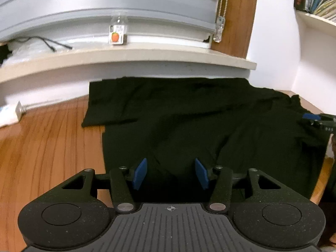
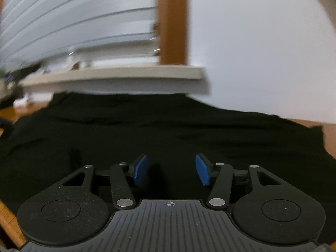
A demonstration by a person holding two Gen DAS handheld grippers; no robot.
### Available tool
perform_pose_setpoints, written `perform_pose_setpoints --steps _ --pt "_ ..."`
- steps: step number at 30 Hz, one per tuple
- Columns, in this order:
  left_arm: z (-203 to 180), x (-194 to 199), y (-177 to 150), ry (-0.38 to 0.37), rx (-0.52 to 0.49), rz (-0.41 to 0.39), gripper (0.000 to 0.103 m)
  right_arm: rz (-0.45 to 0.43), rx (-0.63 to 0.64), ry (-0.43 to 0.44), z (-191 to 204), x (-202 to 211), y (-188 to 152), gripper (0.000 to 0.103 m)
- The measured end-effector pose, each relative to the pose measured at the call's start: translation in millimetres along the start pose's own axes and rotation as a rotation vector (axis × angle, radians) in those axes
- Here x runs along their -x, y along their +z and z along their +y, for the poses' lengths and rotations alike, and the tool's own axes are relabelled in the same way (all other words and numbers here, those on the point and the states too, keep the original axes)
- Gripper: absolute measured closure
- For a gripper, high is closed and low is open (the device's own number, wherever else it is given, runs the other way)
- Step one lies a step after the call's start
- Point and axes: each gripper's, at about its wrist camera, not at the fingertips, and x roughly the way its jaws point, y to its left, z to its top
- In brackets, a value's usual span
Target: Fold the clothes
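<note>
Left gripper (image 1: 171, 173) blue pads apart, holding nothing | right gripper (image 2: 171, 170) likewise parted, empty | black cotton T-shirt (image 1: 189, 115) spread flat on brown wooden table (image 1: 46, 147)

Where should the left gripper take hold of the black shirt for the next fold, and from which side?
Probably at the sleeve that sticks out flat on the left of the black shirt. Its edges lie free on the wooden table, so one finger could slide under from the bare wood on the left. The left gripper hangs over the shirt body with jaws apart and nothing between them.
</note>
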Motion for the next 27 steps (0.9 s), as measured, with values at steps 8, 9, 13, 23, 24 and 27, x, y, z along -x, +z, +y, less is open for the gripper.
perform_pose_setpoints --steps 8,9,13,23,24,27 --pt "6.7 -4.7 2.9 -0.019 -0.012 0.004 0.048 0.039 0.101 0.19 90.5 -26.1 17.0 0.051" --pt "9.6 -6.6 4.6 -0.025 -0.01 0.006 0.048 0.04 0.112 0.219 103.3 -30.0 19.7 0.051" --pt "21.5 -18.1 13.7 -0.094 -0.002 0.033 0.05 0.055 0.179 0.353 163.1 -47.0 28.6 0.05" --pt "30.8 -41.4 25.4 -0.18 -0.075 0.078 0.058 0.114 0.278 0.523 267.5 -60.7 31.8 0.05" --pt "31.0 -41.9 26.0 -0.184 -0.084 0.078 0.062 0.114 0.28 0.523 270.8 -57.1 30.7 0.05" --pt "26.7 -42.2 27.9 -0.175 -0.132 0.078 0.076 0.105 0.278 0.523 282.6 -47.4 28.0 0.049"
